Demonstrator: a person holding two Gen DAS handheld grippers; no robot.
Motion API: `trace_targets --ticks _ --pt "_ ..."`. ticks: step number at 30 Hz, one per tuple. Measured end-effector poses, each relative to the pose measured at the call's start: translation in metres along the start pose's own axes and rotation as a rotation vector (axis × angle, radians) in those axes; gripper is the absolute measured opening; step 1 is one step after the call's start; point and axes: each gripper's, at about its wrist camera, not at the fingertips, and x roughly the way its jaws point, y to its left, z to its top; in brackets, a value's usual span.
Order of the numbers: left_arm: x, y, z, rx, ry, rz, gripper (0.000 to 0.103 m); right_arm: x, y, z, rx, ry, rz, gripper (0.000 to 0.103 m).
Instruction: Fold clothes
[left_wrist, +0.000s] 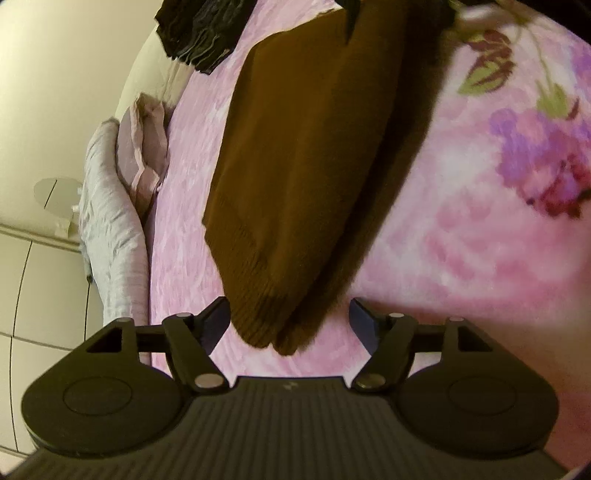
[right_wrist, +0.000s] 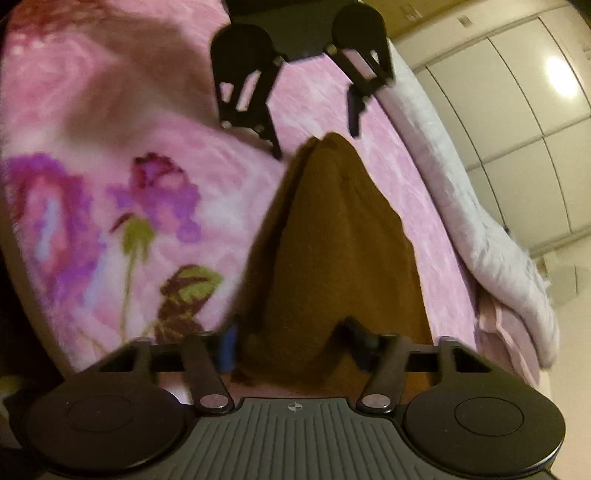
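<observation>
Left wrist view: the brown knitted garment (left_wrist: 317, 177) lies folded lengthwise on the pink floral bed blanket (left_wrist: 480, 240) (further folds probably remain). Left tool (left_wrist: 290, 317) is spread, touching nothing; whether the right tool (right_wrist: 291, 347) pinches cannot be told.

The folded sweater (left_wrist: 314, 177) lies lengthwise on the bed's blanket (left_wrist: 461, 240), one end just before the left claw (left_wrist: 290, 317), between its spread fingers but untouched. The other end lies at the right claw (right_wrist: 291, 343), cloth between its fingers (whether pinched cannot be told). In the left wrist view a pillow (left_wrist: 142, 147) and a rolled quilt (left_wrist: 110, 229) lie left of the sweater along the bed's edge, and a dark garment pile (left_wrist: 199, 33) sits beyond its far left corner. Cabinet doors (right_wrist: 517, 110) stand behind the quilt.
</observation>
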Motion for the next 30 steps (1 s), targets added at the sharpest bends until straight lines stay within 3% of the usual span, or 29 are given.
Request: trace_targets --ticks 4,7,9,10,11,14,16,19,22,23,24,25,30 --pt "0.003 -0.002 0.009 0.054 -0.028 0.025 0.075 -0.014 -0.034 -0.006 0.117 -0.038 0.040 0.032" --pt "0.011 -0.010 0.019 0.129 -0.031 0.053 0.073 -0.025 -0.054 -0.015 0.169 -0.046 0.038 0.032" --pt "0.015 -0.012 0.026 0.161 -0.024 0.051 0.054 -0.029 -0.058 -0.023 0.190 -0.043 0.046 0.032" --pt "0.017 -0.013 0.030 0.173 -0.017 0.044 0.032 -0.031 -0.058 -0.026 0.199 -0.040 0.052 0.032" --pt "0.019 -0.014 0.033 0.184 -0.010 0.036 0.027 -0.031 -0.056 -0.030 0.207 -0.036 0.054 0.032" --pt "0.017 -0.013 0.039 0.170 -0.003 0.015 0.023 -0.035 -0.037 -0.040 0.212 -0.020 0.032 0.037" --pt "0.015 -0.007 0.039 0.137 0.003 0.001 0.022 -0.033 -0.017 -0.041 0.171 -0.001 -0.006 0.049" --pt "0.012 0.005 0.041 0.073 0.000 -0.025 0.022 -0.025 0.011 -0.039 0.081 0.009 -0.057 0.057" --pt "0.011 0.012 0.044 0.053 0.004 -0.027 0.022 -0.010 0.021 -0.041 0.025 -0.004 -0.101 0.058" --pt "0.012 0.012 0.044 0.055 0.009 -0.024 0.022 -0.007 0.017 -0.042 0.025 -0.009 -0.108 0.057" --pt "0.012 0.012 0.045 0.058 0.012 -0.019 0.022 -0.003 0.013 -0.043 0.028 -0.006 -0.118 0.043" --pt "0.012 0.011 0.045 0.060 0.014 -0.015 0.022 -0.001 0.007 -0.044 0.025 -0.007 -0.119 0.035" --pt "0.011 0.030 0.039 0.023 0.025 0.036 0.021 -0.008 -0.031 -0.042 -0.021 -0.072 -0.154 0.029"
